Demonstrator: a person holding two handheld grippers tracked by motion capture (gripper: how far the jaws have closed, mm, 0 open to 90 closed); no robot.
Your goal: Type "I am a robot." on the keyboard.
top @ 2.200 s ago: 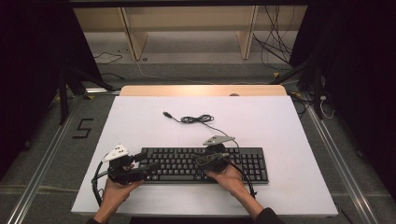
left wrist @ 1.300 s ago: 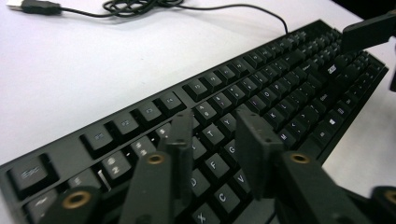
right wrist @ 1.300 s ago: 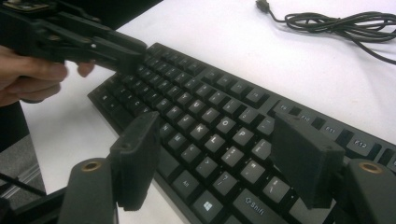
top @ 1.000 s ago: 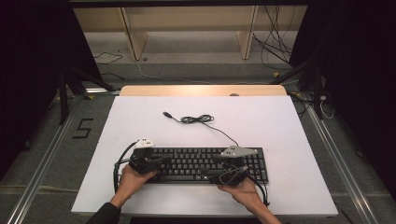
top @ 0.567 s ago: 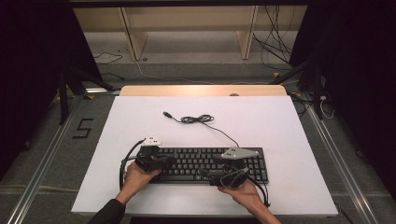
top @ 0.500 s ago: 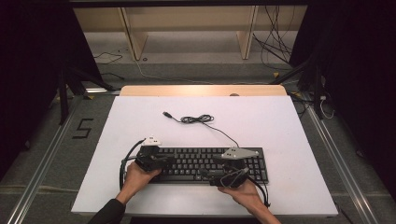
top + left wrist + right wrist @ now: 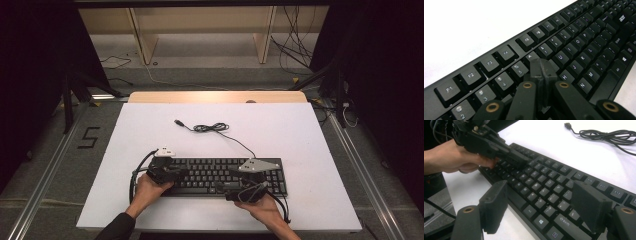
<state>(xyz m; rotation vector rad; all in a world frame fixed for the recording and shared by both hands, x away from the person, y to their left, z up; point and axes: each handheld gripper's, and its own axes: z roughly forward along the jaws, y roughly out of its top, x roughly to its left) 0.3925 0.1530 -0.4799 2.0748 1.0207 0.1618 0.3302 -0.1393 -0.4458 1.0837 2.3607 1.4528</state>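
Here the keyboard (image 7: 220, 175) is seen low in the middle of the frame, on the white table (image 7: 300, 135). The left gripper (image 7: 172, 175), jaws pressed together, is set over the keys at its left end, while the right gripper (image 7: 222, 189), jaws held wide apart, is kept at its lower edge. The cable (image 7: 212, 128) is coiled above, towards the frame's centre.
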